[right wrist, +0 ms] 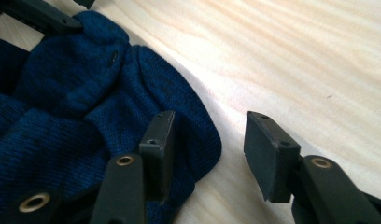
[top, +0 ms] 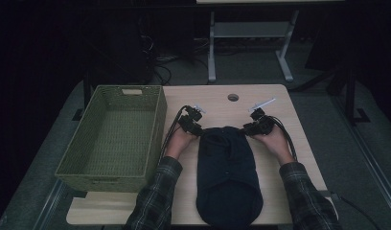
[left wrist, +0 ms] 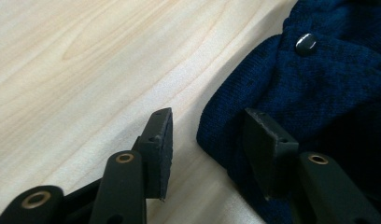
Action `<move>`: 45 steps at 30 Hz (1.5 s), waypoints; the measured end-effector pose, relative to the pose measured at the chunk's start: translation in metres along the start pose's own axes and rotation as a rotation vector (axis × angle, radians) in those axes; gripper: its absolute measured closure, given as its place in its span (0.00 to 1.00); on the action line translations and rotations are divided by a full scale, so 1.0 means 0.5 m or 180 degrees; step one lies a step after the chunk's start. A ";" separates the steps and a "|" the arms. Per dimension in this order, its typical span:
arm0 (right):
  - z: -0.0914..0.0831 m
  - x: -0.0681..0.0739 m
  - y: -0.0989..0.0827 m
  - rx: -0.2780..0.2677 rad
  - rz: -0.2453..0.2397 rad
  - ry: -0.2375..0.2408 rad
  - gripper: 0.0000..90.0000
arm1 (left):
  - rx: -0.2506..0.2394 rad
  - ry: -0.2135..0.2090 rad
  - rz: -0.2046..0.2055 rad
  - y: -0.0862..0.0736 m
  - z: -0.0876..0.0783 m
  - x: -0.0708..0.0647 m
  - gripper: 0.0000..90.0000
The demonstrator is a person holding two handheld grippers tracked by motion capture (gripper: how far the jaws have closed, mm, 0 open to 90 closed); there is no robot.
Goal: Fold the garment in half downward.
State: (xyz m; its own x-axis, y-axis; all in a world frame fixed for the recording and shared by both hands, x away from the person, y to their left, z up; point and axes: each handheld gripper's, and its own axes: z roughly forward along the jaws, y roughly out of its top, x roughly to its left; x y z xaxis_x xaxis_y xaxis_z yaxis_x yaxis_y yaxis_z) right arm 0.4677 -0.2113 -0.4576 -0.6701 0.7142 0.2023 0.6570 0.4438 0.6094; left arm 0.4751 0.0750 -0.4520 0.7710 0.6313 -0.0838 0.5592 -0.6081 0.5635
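A dim room: grey floor (top: 260,67) across the upper frame, a white-legged desk frame (top: 251,43) at top centre, tangled cables (top: 160,62) upper left, dark surroundings.

The table (left wrist: 86,70) at the upper left of the left gripper view is showing pale wood with a smooth, faintly shining grain. The sweater (left wrist: 328,93) at the right is looking like dark blue knitted cloth, matt and nubbly, with ribbing along its edge, and its small button (left wrist: 306,43) is gleaming like glossy plastic. The basket (top: 155,120) at the left of the high view is appearing as rough, matt, olive-green weave.
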 end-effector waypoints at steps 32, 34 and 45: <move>-0.108 0.035 0.048 -0.0236 -0.0303 -0.0142 0.90 | -0.0401 0.0106 0.0198 0.068 -0.114 -0.032 0.91; -0.132 0.038 0.059 -0.0296 -0.0344 -0.0166 0.90 | -0.0456 0.0167 0.0270 0.083 -0.136 -0.039 0.91; -0.197 0.052 0.094 -0.0523 -0.0476 -0.0284 0.90 | -0.0652 0.0352 0.0434 0.130 -0.208 -0.053 0.91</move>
State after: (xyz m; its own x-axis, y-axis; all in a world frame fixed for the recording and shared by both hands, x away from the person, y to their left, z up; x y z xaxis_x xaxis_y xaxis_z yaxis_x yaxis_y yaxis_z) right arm 0.4473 -0.2251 -0.3481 -0.7176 0.6955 0.0363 0.4829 0.4594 0.7455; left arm 0.4592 0.0689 -0.3278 0.7907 0.6058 0.0881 0.3705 -0.5882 0.7189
